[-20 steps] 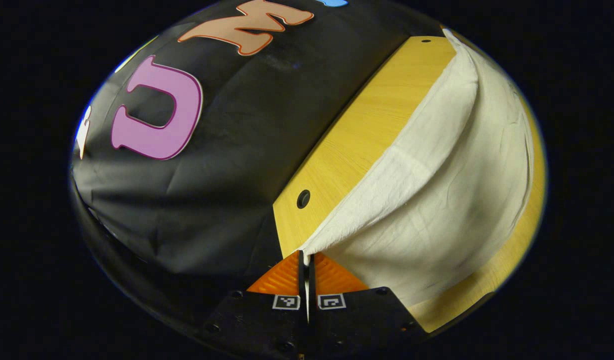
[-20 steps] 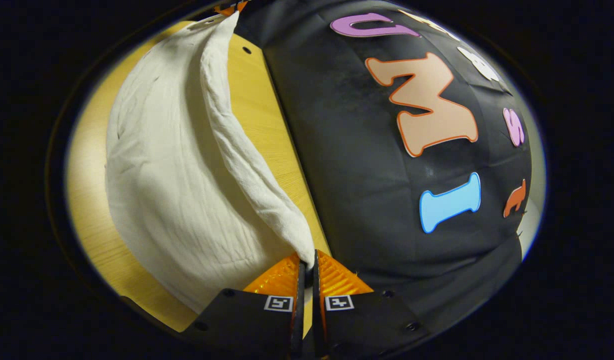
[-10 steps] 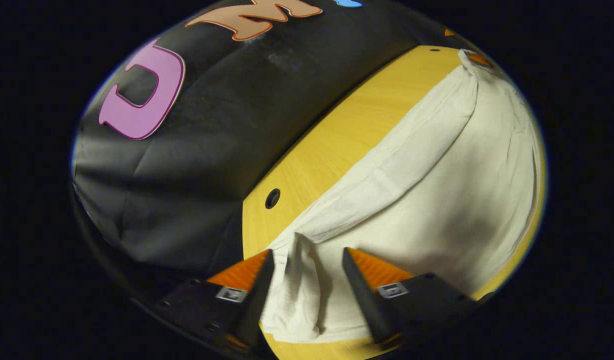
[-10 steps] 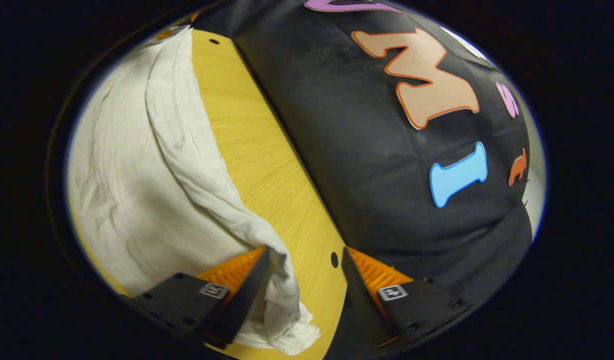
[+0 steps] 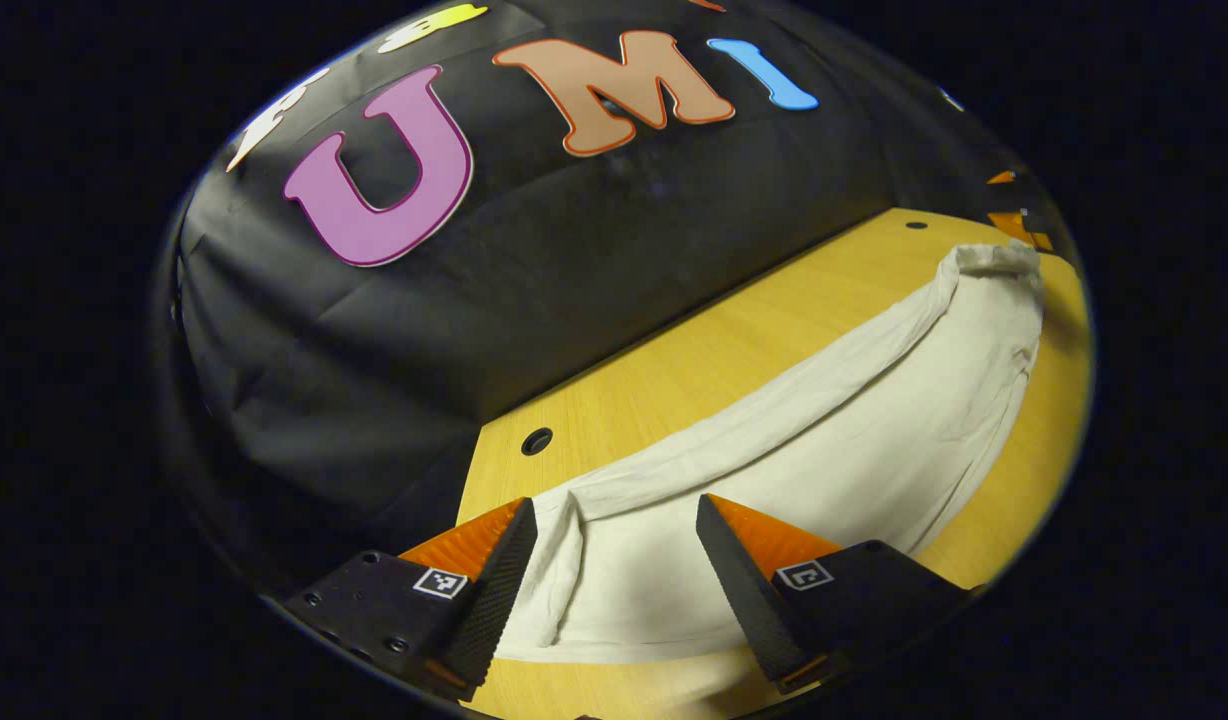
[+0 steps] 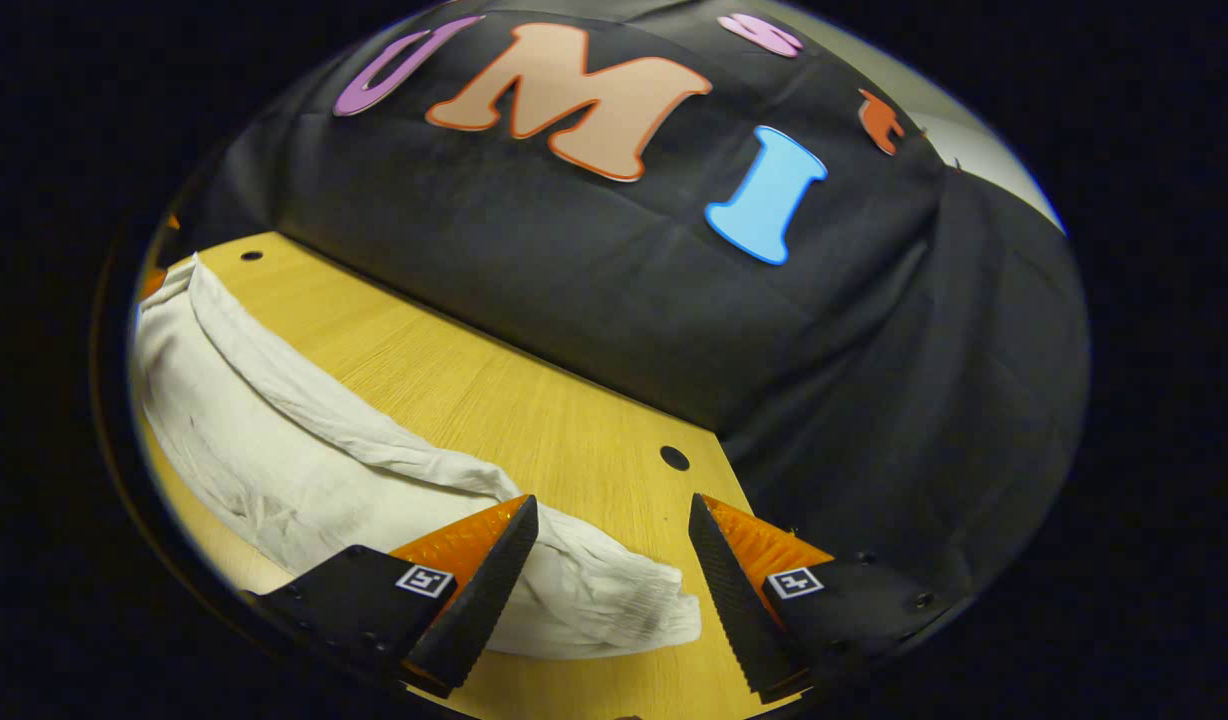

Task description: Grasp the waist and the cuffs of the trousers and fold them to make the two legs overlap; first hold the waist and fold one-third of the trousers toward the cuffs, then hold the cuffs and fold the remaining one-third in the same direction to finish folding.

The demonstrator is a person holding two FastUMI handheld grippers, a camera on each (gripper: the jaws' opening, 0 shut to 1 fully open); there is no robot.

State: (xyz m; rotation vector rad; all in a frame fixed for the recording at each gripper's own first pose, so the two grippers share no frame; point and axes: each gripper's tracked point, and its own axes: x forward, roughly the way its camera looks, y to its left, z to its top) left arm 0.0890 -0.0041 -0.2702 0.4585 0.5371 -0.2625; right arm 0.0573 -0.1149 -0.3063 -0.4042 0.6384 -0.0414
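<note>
Left gripper view shows the left gripper [image 5: 614, 560] with its jaws spread wide and nothing pressed between them. The white trousers [image 5: 854, 430] lie flat on the wooden tabletop [image 5: 694, 360]. One end of the trousers sits in the gap between the two fingers [image 5: 494, 590], just touching or nearly touching the inner face of the left finger; I cannot tell which. From there the cloth runs as a long band towards the far right edge of the tabletop, with a rolled, creased fold along the side nearer the back edge. A round hole [image 5: 537, 441] in the tabletop sits near the back edge, just beyond the left finger. Small square black-and-white markers are fixed on both finger mounts; they carry no readable writing.

Right gripper view shows the right gripper [image 6: 614, 560], also spread apart and holding nothing. The other end of the trousers [image 6: 304, 450] lies partly under and beside its left finger [image 6: 474, 590], with the crumpled tip reaching into the gap but stopping short of the right finger. The cloth stretches away to the far left edge of the tabletop [image 6: 534, 400]. A round hole [image 6: 674, 458] lies near the back edge.
</note>
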